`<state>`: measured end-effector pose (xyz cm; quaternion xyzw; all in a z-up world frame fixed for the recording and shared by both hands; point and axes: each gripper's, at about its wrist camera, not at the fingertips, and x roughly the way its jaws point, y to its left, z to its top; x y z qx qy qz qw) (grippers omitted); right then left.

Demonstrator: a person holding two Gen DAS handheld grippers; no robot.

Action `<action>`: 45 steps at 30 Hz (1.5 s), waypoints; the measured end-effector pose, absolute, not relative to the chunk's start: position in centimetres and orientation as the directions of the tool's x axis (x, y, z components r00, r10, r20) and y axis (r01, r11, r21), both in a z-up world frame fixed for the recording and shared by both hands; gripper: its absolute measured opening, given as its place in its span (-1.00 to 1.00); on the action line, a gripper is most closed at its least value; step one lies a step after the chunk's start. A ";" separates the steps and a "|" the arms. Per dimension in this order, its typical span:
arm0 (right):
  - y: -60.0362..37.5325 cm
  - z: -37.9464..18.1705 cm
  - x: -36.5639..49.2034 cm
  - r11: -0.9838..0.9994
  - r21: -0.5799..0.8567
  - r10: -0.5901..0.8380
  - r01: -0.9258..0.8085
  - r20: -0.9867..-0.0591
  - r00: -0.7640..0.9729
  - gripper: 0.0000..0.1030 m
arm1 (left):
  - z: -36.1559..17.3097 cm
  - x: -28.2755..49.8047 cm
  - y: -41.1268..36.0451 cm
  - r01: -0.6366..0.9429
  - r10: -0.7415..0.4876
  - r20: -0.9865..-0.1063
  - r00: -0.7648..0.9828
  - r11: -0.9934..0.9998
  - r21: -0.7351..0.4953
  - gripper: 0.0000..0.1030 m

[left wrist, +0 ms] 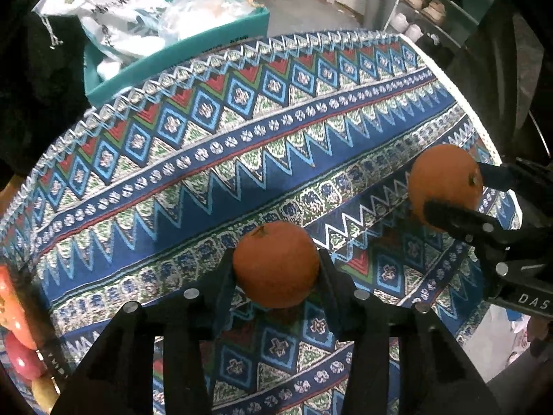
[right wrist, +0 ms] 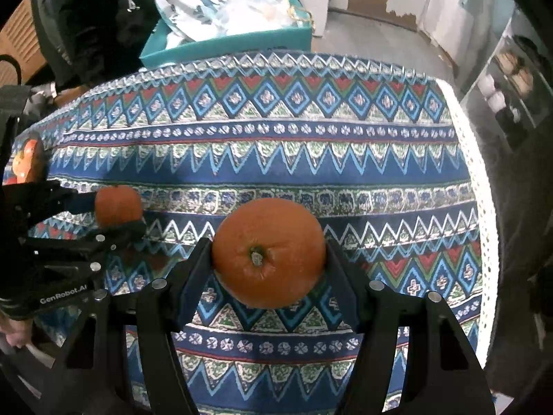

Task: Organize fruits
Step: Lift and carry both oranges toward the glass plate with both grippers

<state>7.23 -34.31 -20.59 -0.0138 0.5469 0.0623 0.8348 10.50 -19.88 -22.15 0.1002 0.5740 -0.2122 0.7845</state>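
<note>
Clamping a round orange fruit with a small stem nub [left wrist: 275, 264] between its two black fingers, the left gripper [left wrist: 276, 269] has its jaws closed just to the fruit's width, one finger against each side. This orange sits above the table draped in a blue, red and green geometric-patterned cloth [left wrist: 214, 159], over the near half of the table. The right gripper [right wrist: 269, 259] likewise pinches a second round orange, stem facing the camera [right wrist: 269, 252], its jaws drawn in to the fruit's sides, over the near part of the table towards the right edge. From the left wrist view this second orange [left wrist: 445, 183] shows near the table's right edge, and the two fruits are well apart. Whether either orange touches the cloth cannot be told. At the table's left edge lies a group of red and yellowish fruits [left wrist: 13, 311]. Beyond the far edge stands a teal box [right wrist: 224, 43] holding white printed bags [right wrist: 193, 0].
</note>
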 end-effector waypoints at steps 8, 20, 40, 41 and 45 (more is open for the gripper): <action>-33.2 -17.4 6.5 0.988 0.037 0.099 -0.147 -0.888 0.448 0.27 | -18.4 9.6 -18.9 0.449 -0.238 -0.920 0.310 0.890 -0.080 -0.12; -31.6 -13.2 5.0 0.982 0.031 0.122 -0.184 -0.852 0.509 0.27 | -13.9 7.5 -16.6 0.439 -0.268 -0.886 0.379 0.895 -0.083 -0.12; -27.7 -8.5 3.4 0.964 0.019 0.171 -0.264 -0.805 0.568 0.27 | -9.0 4.6 -13.1 0.435 -0.304 -0.838 0.454 0.896 -0.090 -0.12; -27.5 -8.4 3.4 0.964 0.019 0.173 -0.267 -0.804 0.568 0.27 | -8.8 4.5 -12.9 0.433 -0.303 -0.836 0.458 0.897 -0.087 -0.12; -26.5 -8.0 3.5 0.959 0.032 0.193 -0.282 -0.802 0.566 0.27 | -8.1 4.0 -11.9 0.426 -0.299 -0.827 0.476 0.901 -0.081 -0.12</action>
